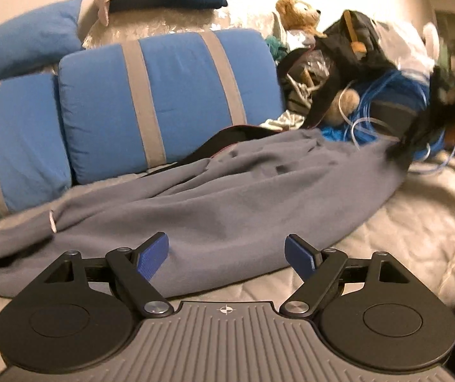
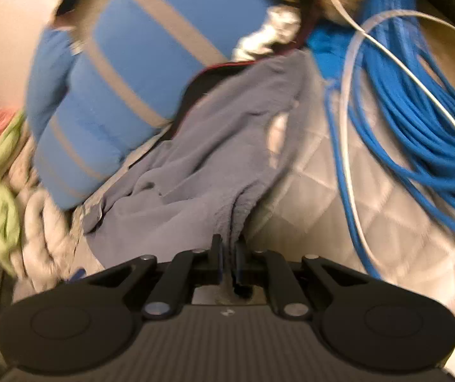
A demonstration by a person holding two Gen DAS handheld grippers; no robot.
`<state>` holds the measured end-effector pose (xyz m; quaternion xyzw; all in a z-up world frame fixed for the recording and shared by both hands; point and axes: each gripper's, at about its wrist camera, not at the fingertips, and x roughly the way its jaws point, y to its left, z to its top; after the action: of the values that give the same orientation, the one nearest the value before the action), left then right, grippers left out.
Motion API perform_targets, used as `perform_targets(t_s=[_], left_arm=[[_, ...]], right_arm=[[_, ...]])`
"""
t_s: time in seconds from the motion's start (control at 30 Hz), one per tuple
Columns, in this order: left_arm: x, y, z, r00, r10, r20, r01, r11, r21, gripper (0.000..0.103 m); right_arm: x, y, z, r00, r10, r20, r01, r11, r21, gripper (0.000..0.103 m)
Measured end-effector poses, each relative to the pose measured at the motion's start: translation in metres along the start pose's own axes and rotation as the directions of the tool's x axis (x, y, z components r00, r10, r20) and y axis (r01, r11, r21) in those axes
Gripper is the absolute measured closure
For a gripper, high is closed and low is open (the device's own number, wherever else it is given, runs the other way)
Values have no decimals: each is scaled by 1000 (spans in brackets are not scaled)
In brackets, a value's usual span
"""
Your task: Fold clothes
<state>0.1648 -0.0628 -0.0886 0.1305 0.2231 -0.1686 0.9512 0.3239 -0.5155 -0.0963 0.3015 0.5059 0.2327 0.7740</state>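
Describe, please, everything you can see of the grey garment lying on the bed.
The grey garment is soft, fleece-like cloth, lying spread out and rumpled across the quilted bedspread. Its far edge rests against the blue cushions and a dark strap. A small light tag shows near one end. The right claw is shut on a bunched edge of it; the left claw hovers open above it.

Blurred dark shape (image 1: 447, 95), perhaps claw

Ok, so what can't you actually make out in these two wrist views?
- Right gripper, left wrist view: motion blur smears it.
- Grey garment: which kind is unclear; it lies bunched in both views.
- Gripped edge of the garment, right wrist view: hidden between the closed fingers.
- Pile behind the blue cable coil, left wrist view: blurred clutter.
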Motion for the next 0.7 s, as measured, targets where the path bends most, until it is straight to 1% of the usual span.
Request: perform_targets(t_s=[0.07, 0.13, 0.17, 0.2, 0.23, 0.27, 0.3, 0.33, 0.37, 0.4, 0.43, 0.47, 0.5, 0.53, 0.57, 0.6, 0.7], left_arm=[[1, -2, -1, 1000, 1, -7, -1, 1000, 13, 23], [2, -3, 0, 1000, -1, -15, 1, 1000, 15, 23], [3, -3, 1, 1000, -8, -18, 8, 1000, 17, 23], [3, -4, 1, 1000, -12, -18, 12, 1000, 19, 23], [3, -5, 2, 1000, -12, -17, 12, 1000, 22, 23], [4, -7, 3, 1000, -13, -18, 14, 1000, 27, 23], [5, -8, 4, 1000, -17, -21, 18, 999, 31, 23], [6, -9, 5, 1000, -21, -22, 21, 999, 36, 23], [6, -10, 6, 999, -24, -22, 25, 999, 39, 23], [6, -11, 7, 999, -28, -22, 29, 999, 42, 23], [5, -12, 8, 999, -33, -20, 33, 999, 43, 23], [4, -11, 8, 999, -37, -16, 37, 998, 43, 23], [2, -11, 9, 999, -41, -11, 41, 998, 42, 23], [1, -11, 9, 999, -45, -7, 46, 998, 41, 23], [0, -10, 10, 999, -51, -2, 51, 998, 39, 23], [-1, -10, 10, 999, -53, 2, 53, 998, 36, 23], [-4, -8, 13, 998, -58, 17, 57, 998, 24, 23]], right_arm=[[2, -8, 0, 998, -32, -50, 38, 991, 130, 95], [7, -17, -2, 996, -67, -52, 76, 979, 189, 95], [9, -16, -4, 995, -89, -38, 94, 978, 185, 95], [10, -16, -5, 994, -110, -23, 112, 978, 176, 85], [12, -15, -7, 991, -131, -7, 130, 977, 168, 79], [11, -8, -10, 984, -179, 20, 175, 977, 121, 56], [7, 5, -15, 969, -235, 72, 233, 972, 31, 40], [3, 17, -21, 953, -278, 123, 287, 956, -61, 32], [-2, 28, -28, 937, -303, 172, 328, 934, -144, 24], [-8, 41, -38, 919, -320, 229, 372, 898, -236, 23], [-10, 51, -47, 904, -334, 267, 410, 854, -321, 21], [-12, 60, -56, 889, -343, 302, 445, 801, -401, 20], [-10, 68, -68, 867, -364, 340, 493, 723, -484, 20], [-7, 75, -81, 843, -381, 381, 538, 631, -559, 20], [-5, 82, -94, 817, -392, 423, 576, 529, -623, 19], [2, 88, -109, 796, -408, 447, 599, 424, -679, 19], [30, 89, -150, 739, -433, 516, 627, 160, -763, 19]])
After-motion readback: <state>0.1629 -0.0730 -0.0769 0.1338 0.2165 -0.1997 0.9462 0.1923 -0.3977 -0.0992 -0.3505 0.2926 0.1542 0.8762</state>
